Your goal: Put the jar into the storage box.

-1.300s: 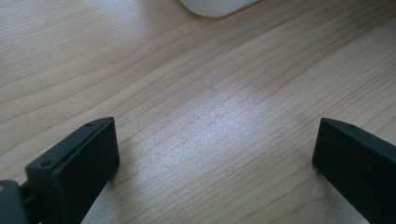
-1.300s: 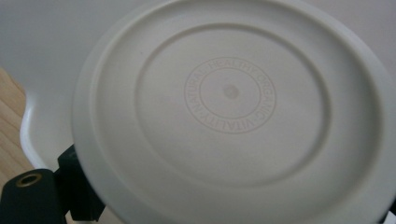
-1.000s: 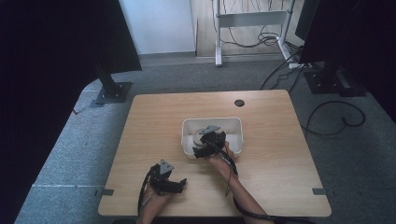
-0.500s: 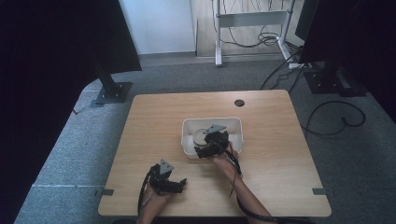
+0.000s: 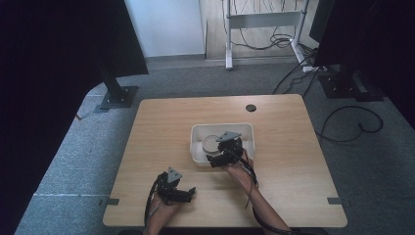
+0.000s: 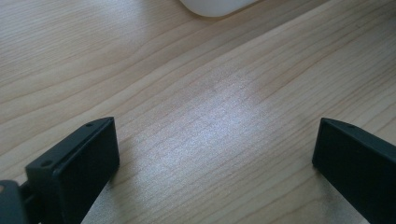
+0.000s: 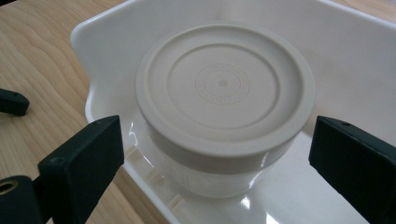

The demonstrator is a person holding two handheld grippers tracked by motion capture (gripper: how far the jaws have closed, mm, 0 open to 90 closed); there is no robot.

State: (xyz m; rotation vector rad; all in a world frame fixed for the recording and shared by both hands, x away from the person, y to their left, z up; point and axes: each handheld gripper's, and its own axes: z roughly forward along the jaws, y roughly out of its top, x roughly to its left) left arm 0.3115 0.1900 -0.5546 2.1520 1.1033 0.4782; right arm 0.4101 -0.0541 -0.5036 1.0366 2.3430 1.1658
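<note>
A: Right gripper (image 7: pixel 219 154): jaws spread wide, one on each side of the jar (image 7: pixel 224 107), not touching it. Nothing pinched.

B: Any writing on it?

A: A ring of embossed lettering at the centre of the lid (image 7: pixel 223 86), too small to read. No printed label or brand visible.

B: Appearance?

A: One jar, round, with a cream lid that has concentric raised rings and a thick rim; the body below is white and glossy. It stands upright inside the white bin (image 7: pixel 355 60), toward the bin's left end in the high view (image 5: pixel 211 143).

B: Left gripper?

A: Left gripper (image 6: pixel 215 158): jaws spread, holding nothing, over bare wood. It sits near the table's front edge (image 5: pixel 188 192), well apart from the bin (image 5: pixel 197 152).

B: Counts?

A: One jar, one lid, one bin, two grippers, one table (image 5: pixel 161 122). A corner of the bin shows at the top of the left gripper view (image 6: pixel 215 7).
</note>
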